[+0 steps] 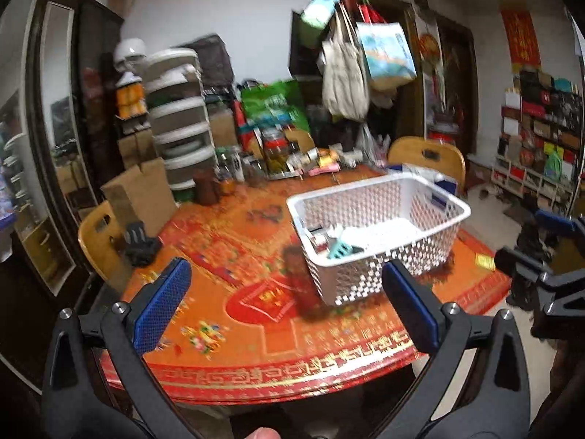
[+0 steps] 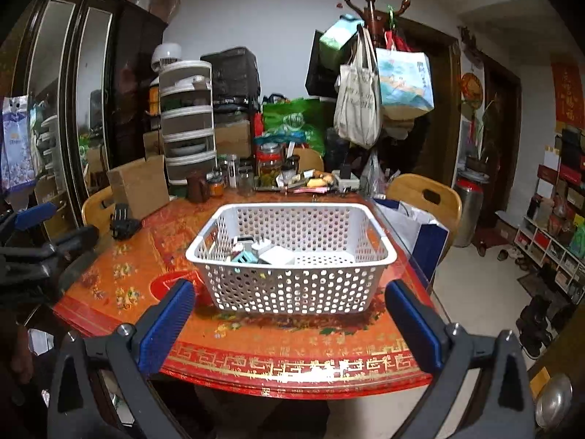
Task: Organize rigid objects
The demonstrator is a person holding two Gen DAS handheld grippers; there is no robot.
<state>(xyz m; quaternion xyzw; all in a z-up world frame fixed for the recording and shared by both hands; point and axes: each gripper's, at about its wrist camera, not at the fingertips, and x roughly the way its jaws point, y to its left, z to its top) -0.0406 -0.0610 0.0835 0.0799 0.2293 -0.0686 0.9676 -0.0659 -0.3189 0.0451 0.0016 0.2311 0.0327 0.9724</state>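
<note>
A white perforated basket (image 1: 380,256) (image 2: 292,285) stands on the red patterned table (image 1: 256,314) (image 2: 153,256). Several small rigid items, white chargers and a teal piece (image 2: 245,256) (image 1: 340,250), lie in its left part. My left gripper (image 1: 287,300) is open and empty, above the table's near edge, left of the basket. My right gripper (image 2: 292,314) is open and empty, in front of the basket's near wall. The right gripper also shows at the right edge of the left wrist view (image 1: 548,256). The left gripper shows at the left edge of the right wrist view (image 2: 33,234).
A black gripper-like stand (image 2: 122,221) (image 1: 140,243) sits at the table's left. A cardboard box (image 2: 139,186), jars (image 2: 270,164) and clutter line the far edge. Wooden chairs (image 2: 427,197) stand at left and right. A white paper bag (image 2: 413,226) is right of the basket.
</note>
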